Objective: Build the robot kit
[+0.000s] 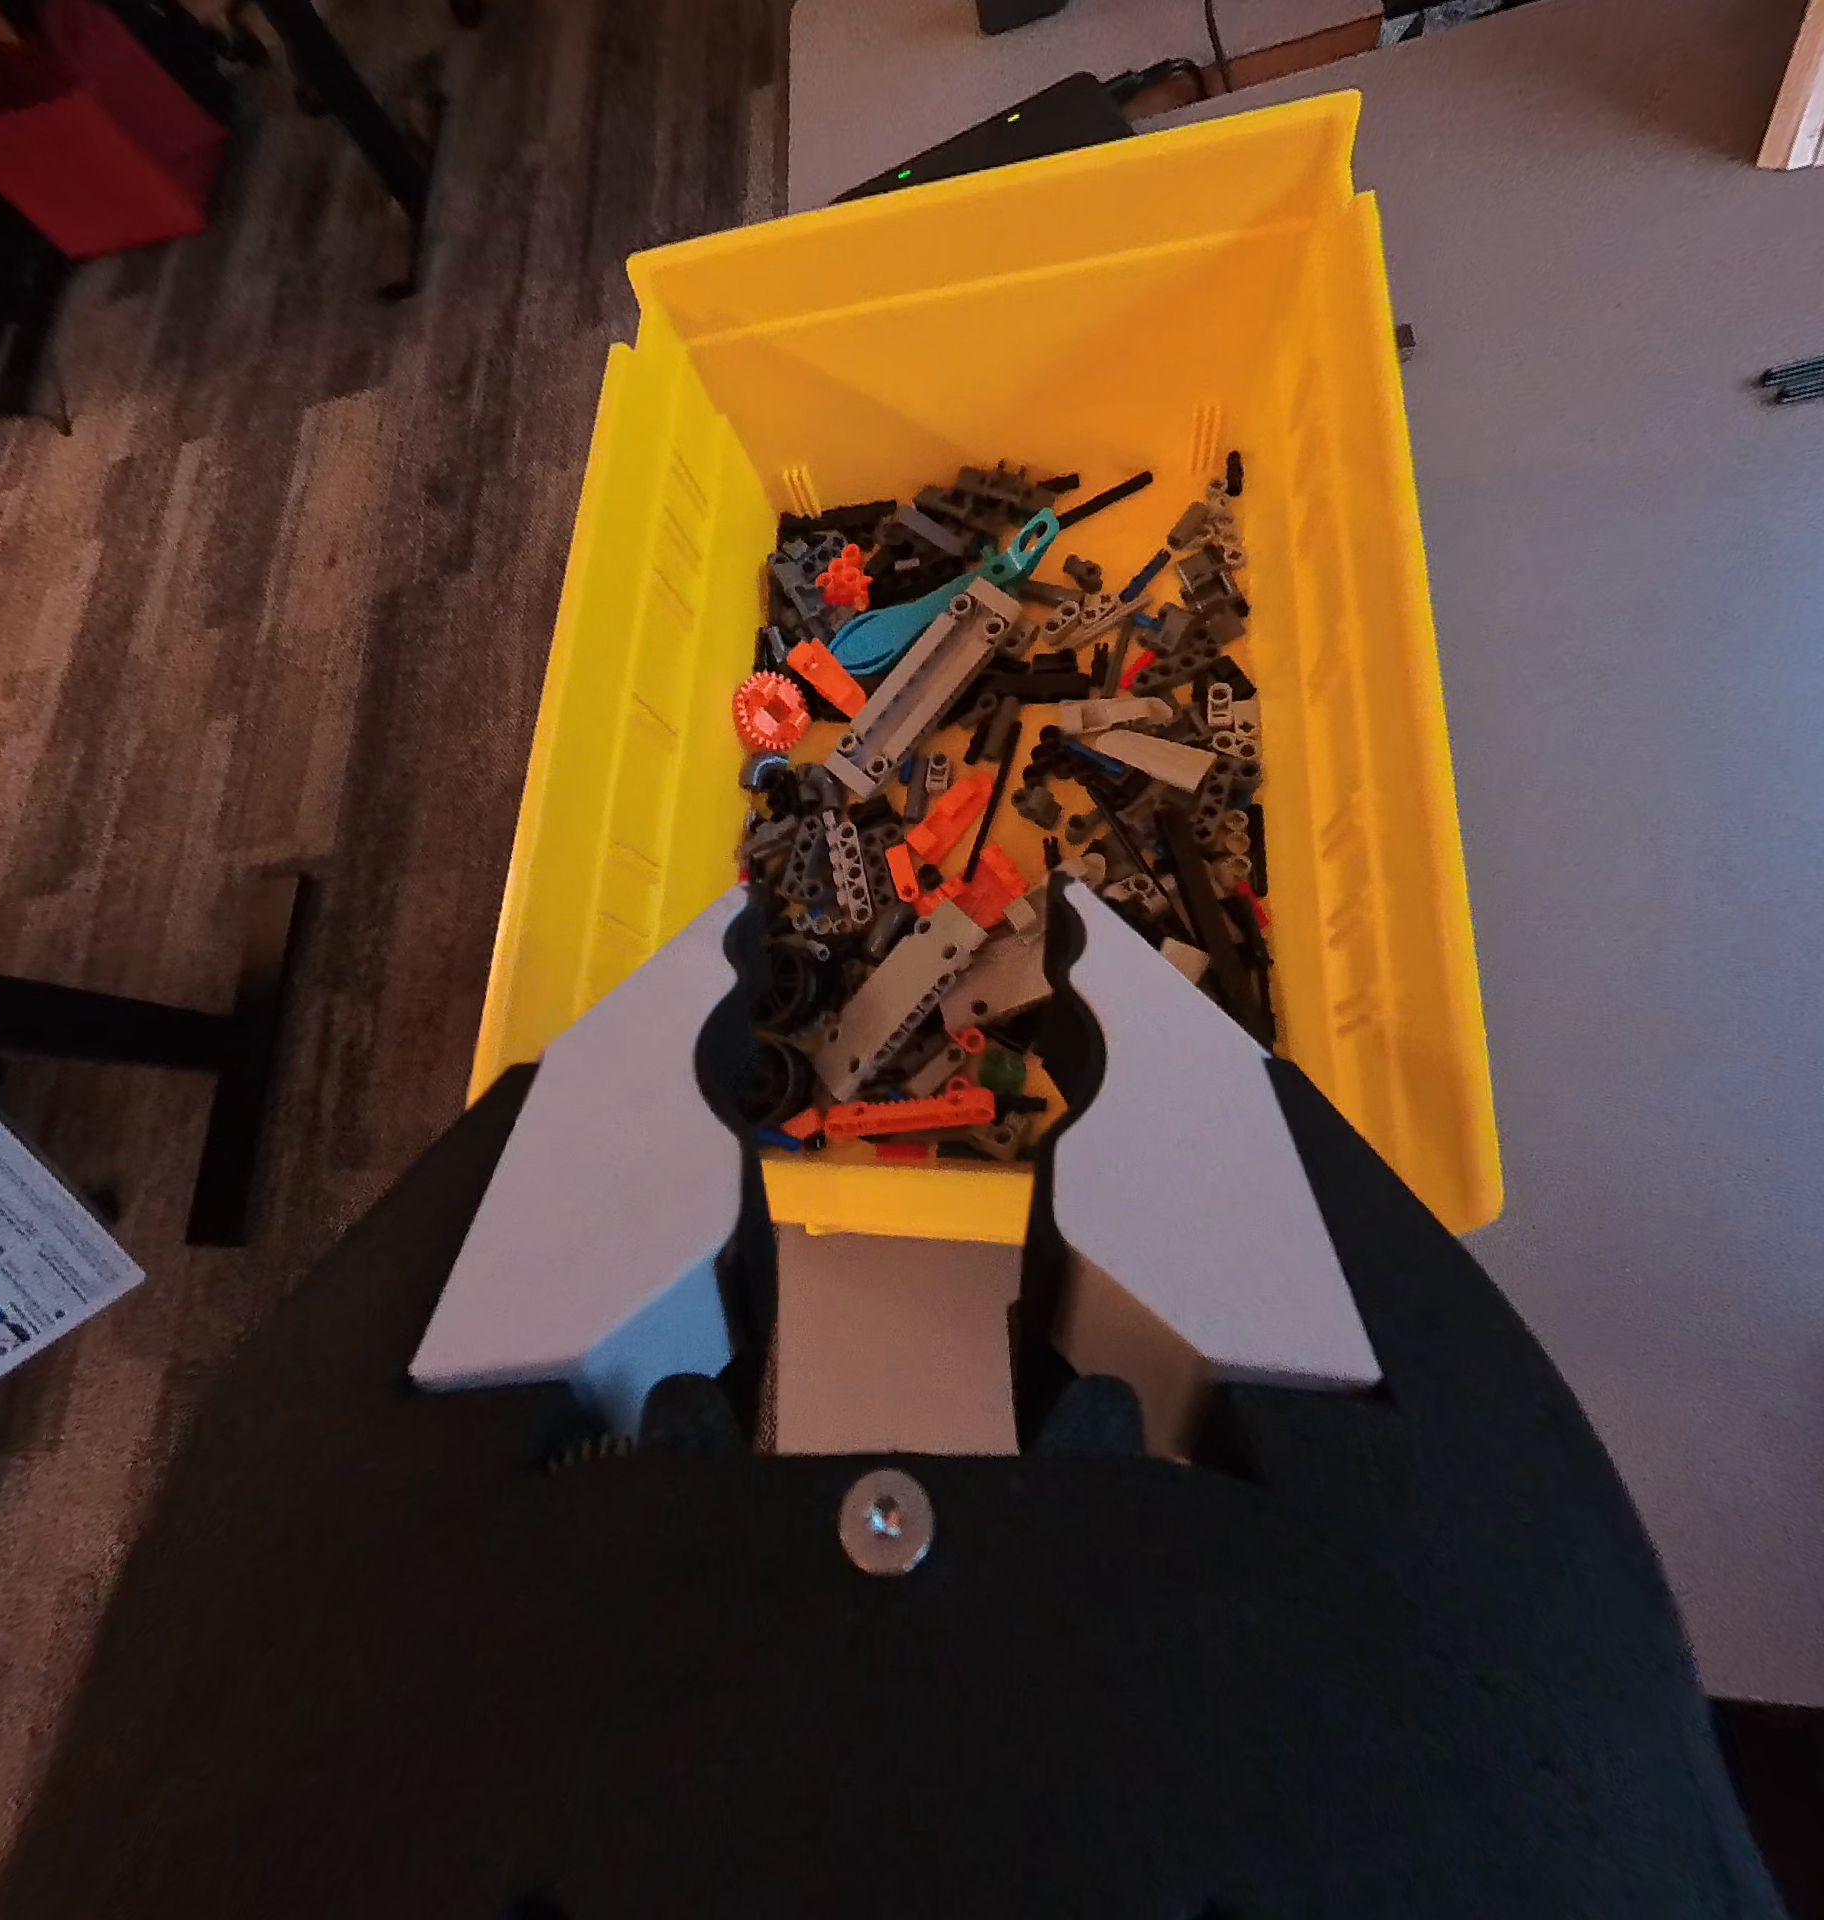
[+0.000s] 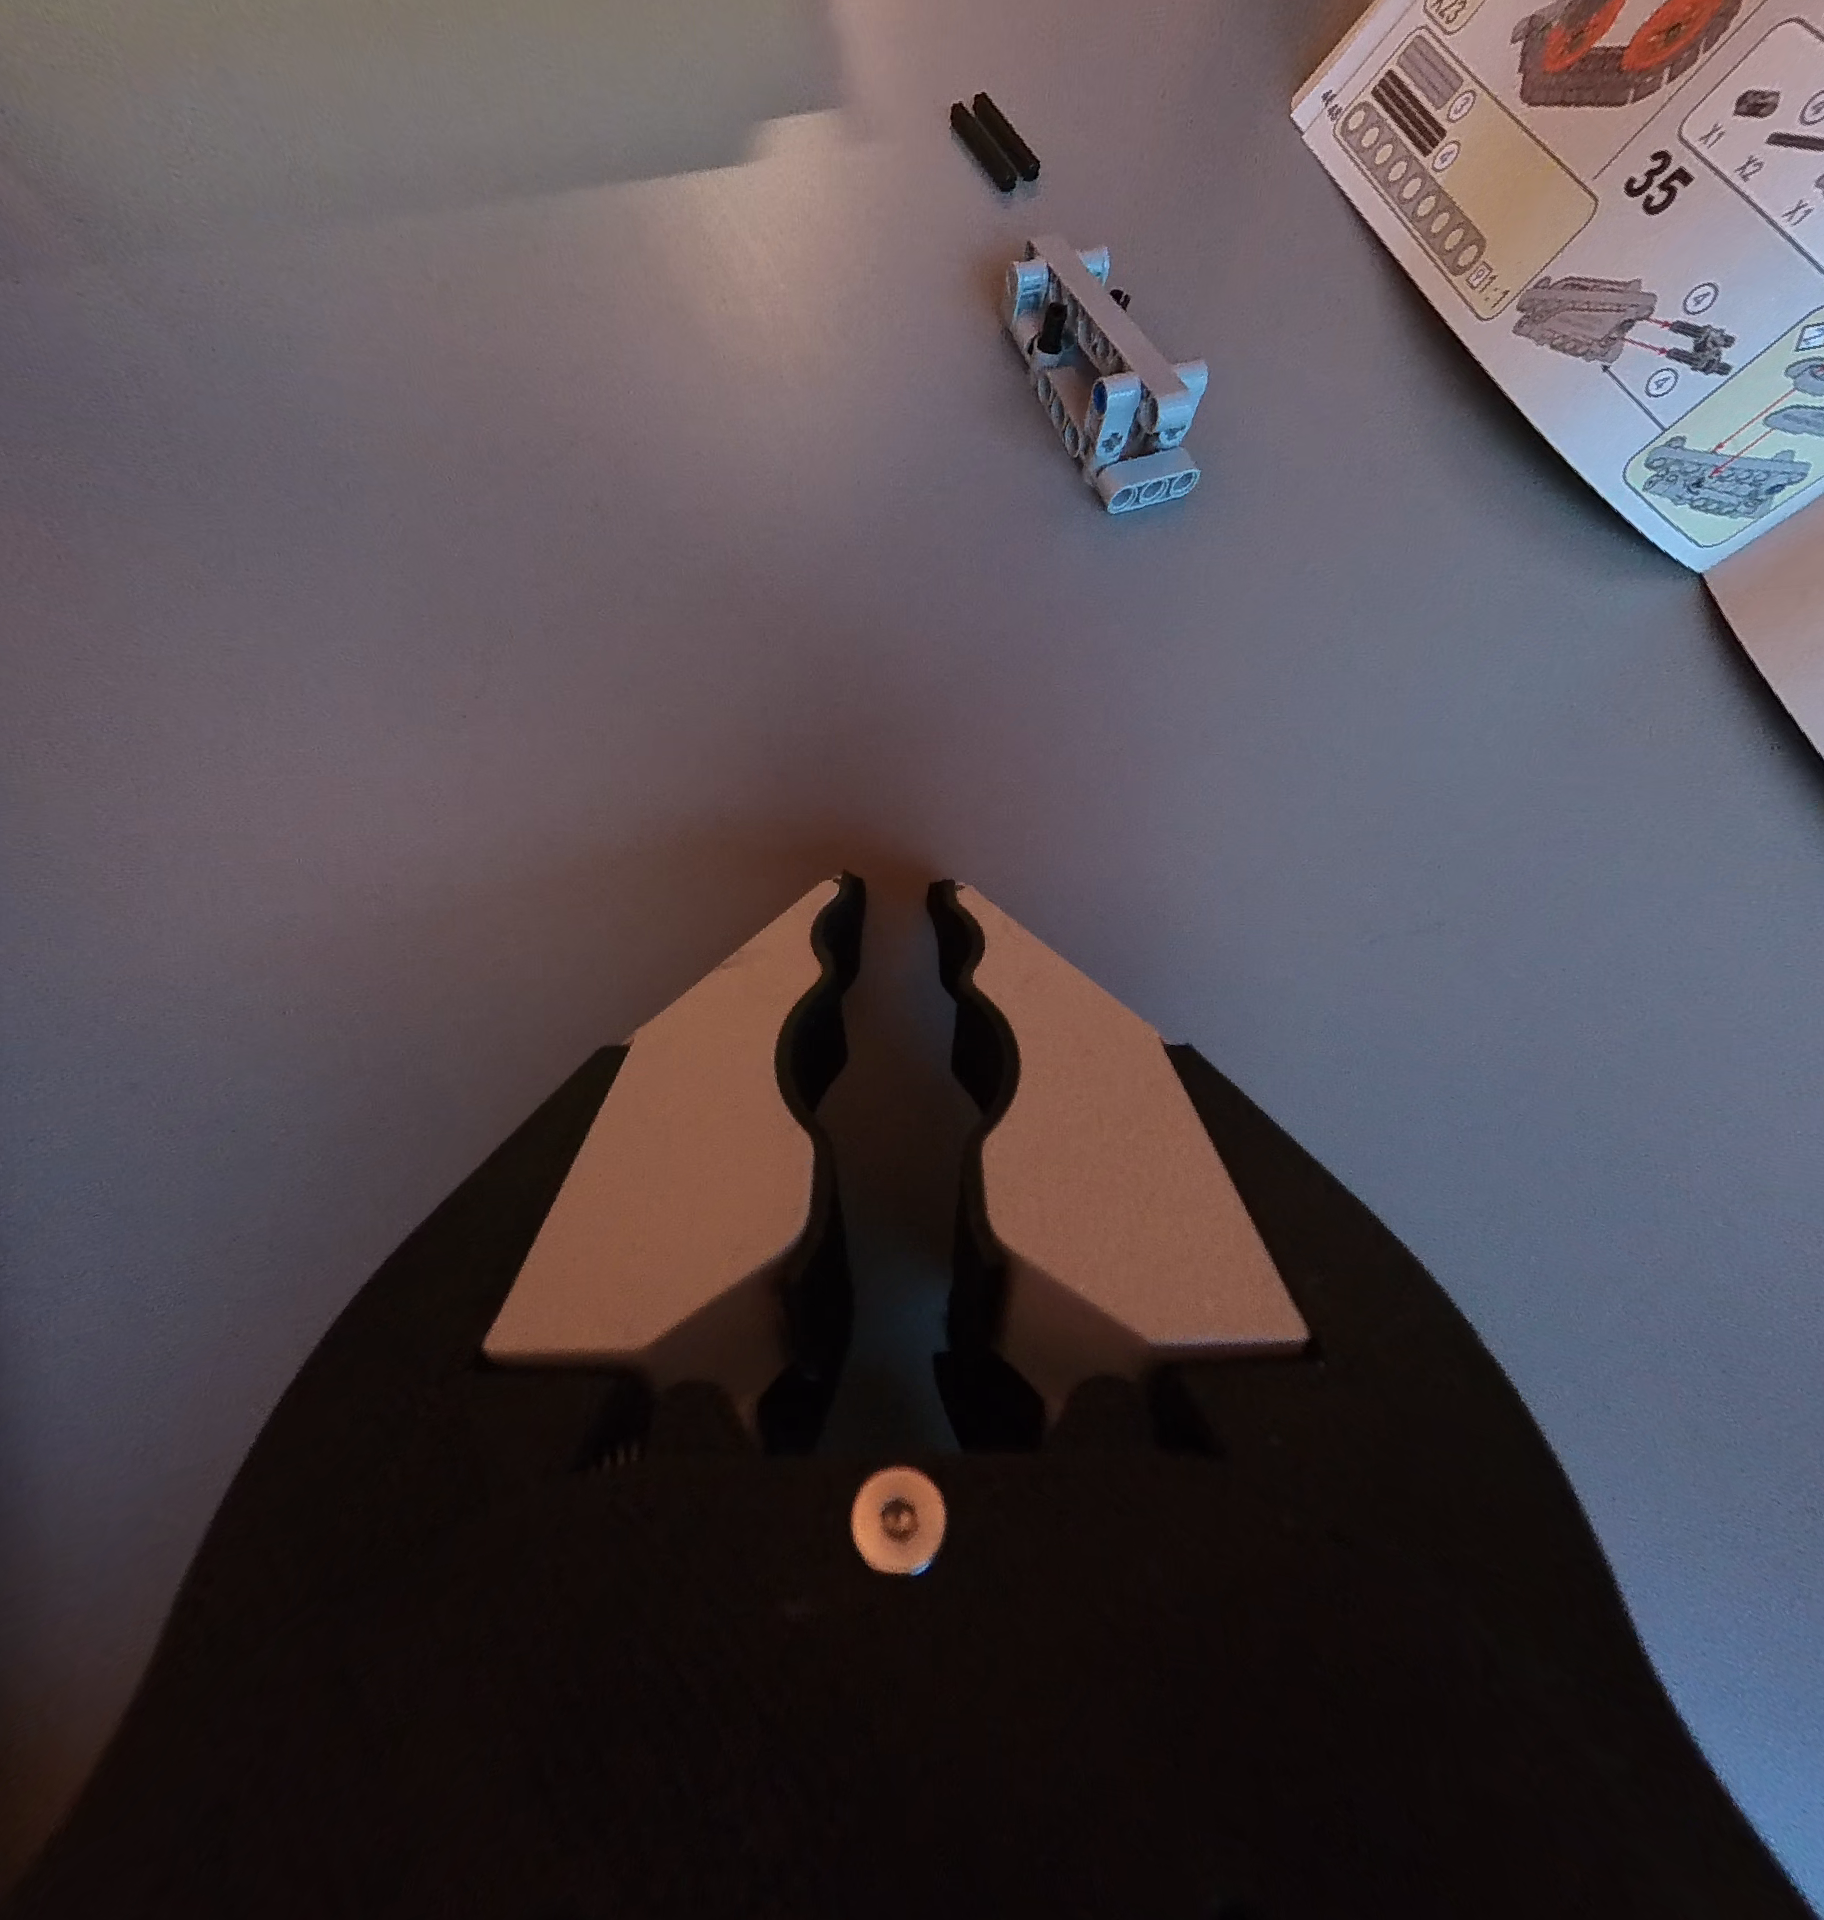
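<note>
**Open tongs over a bin of building parts**

The left tongs [image 1: 897, 914] gape wide and empty above a deep yellow plastic bin [image 1: 1355, 665] of small, light, rigid grey, black and orange plastic building pieces [image 1: 991, 790], best pinched across flat sides. The right tongs [image 2: 895, 883], narrowly parted, hold nothing over the grey worktop [image 2: 420, 520]; beyond lies a small grey beam assembly [image 2: 1105, 374].

Left wrist view looks down into yellow bin [image 1: 991, 343]; right faces grey tabletop [image 2: 472, 520], seemingly closer.
</note>
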Action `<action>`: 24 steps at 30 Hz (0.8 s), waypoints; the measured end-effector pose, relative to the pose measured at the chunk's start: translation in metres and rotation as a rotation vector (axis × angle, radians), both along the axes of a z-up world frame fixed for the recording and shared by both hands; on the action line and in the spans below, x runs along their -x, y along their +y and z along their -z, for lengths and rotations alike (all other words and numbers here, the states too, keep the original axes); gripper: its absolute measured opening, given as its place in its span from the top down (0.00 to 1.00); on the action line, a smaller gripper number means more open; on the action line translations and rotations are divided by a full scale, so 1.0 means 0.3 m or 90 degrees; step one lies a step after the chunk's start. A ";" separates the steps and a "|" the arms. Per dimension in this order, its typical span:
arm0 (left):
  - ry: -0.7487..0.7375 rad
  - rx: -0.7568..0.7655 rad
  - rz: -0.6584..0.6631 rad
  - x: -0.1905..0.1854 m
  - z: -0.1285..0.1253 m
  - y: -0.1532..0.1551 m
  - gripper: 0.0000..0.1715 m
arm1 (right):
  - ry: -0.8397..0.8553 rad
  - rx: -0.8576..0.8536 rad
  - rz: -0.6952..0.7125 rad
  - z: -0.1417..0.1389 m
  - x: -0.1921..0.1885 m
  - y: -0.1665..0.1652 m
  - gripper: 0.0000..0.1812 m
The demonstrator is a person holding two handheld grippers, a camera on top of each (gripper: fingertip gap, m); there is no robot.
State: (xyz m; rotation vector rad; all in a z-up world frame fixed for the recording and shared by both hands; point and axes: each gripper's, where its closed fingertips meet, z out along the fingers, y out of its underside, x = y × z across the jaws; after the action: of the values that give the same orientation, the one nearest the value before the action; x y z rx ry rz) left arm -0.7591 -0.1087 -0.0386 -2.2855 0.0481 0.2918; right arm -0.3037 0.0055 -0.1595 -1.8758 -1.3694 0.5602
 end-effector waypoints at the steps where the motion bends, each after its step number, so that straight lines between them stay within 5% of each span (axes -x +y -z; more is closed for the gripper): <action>1: 0.001 0.000 -0.004 -0.001 -0.005 -0.008 0.70 | 0.000 0.001 0.000 0.000 0.000 0.000 0.92; 18: -0.038 0.043 0.001 0.060 0.032 0.048 0.72 | -0.006 -0.019 0.001 -0.001 -0.005 -0.003 0.92; 24: -0.059 0.084 0.086 0.038 0.061 0.152 0.74 | -0.001 -0.002 0.002 0.000 -0.005 -0.003 0.92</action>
State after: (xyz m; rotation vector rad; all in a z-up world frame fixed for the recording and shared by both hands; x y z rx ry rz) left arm -0.7706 -0.0630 -0.0568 -2.4106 0.1787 0.1149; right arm -0.3023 0.0047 -0.1595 -1.8762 -1.3669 0.5558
